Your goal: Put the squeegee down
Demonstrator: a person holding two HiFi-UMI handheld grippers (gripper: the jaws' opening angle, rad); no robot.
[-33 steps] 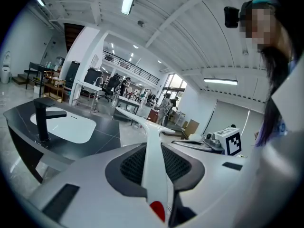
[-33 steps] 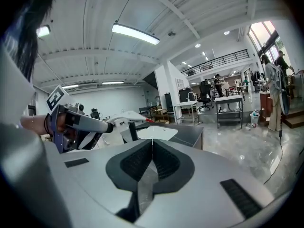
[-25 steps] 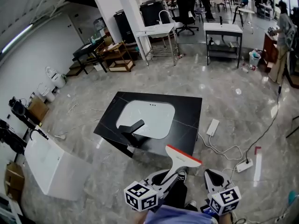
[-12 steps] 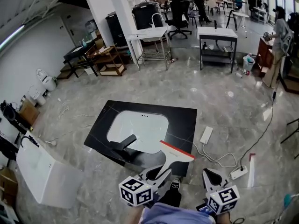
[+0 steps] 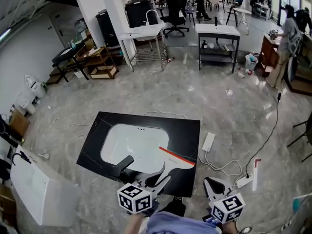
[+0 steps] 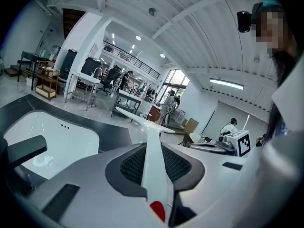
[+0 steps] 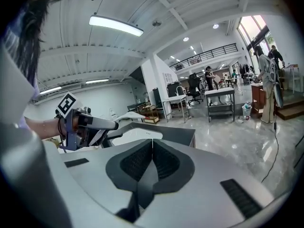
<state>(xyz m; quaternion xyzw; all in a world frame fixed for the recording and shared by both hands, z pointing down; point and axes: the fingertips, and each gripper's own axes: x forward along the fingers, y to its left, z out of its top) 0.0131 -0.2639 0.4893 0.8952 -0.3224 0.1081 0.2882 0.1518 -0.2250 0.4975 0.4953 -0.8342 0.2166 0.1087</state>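
The left tongs (image 5: 160, 177) clamp the handle of the squeegee (image 5: 178, 158), whose blade hangs over the counter's (image 5: 187, 130) near right. It looks light and stiff, so the handle grip suits. The right tongs (image 5: 209, 181) are together and empty.

Black counter (image 5: 187, 130), white basin (image 5: 134, 143), black faucet (image 5: 122, 165); cable (image 5: 265, 130) across marble floor (image 5: 234, 101).

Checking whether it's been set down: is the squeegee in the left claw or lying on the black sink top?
In the left claw: its jaws are shut on the white handle of the squeegee.
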